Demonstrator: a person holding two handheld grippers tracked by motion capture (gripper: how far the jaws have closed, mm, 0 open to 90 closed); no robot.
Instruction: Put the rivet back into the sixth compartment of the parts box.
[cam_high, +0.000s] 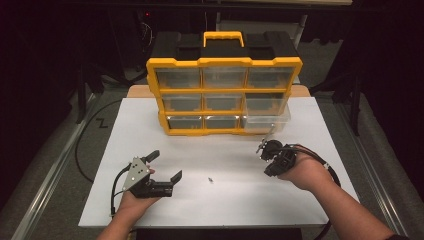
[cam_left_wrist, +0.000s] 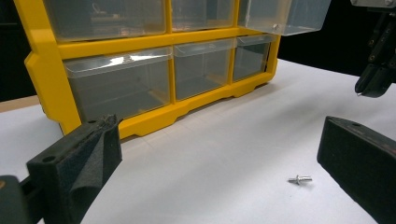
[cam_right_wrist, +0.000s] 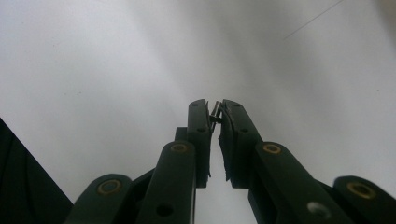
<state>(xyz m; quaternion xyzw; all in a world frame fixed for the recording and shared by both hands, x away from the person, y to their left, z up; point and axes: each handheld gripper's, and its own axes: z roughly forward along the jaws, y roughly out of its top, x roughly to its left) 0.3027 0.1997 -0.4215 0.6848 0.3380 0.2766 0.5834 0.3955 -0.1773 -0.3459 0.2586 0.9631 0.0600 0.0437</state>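
A yellow organiser (cam_high: 223, 62) with clear drawers stands at the back of the white table (cam_high: 210, 155). Its lower-right drawer (cam_high: 267, 118) is pulled part-way out. A small metal screw (cam_high: 211, 178) lies loose on the table between the hands; in the left gripper view this screw (cam_left_wrist: 299, 178) rests just inside the right-hand jaw. My left gripper (cam_high: 166, 165) (cam_left_wrist: 219, 158) is open with nothing held. My right gripper (cam_high: 270, 170) (cam_right_wrist: 215, 109) points down over the table, shut on another small screw (cam_right_wrist: 215, 111) at its tips. The right gripper's tips (cam_left_wrist: 366, 88) hang above the table at the upper right of the left gripper view.
The organiser's black back half and yellow handle (cam_high: 223, 37) rise behind the drawers. Cables trail from both grippers off the table's front corners. Dark floor and metal rails surround the table.
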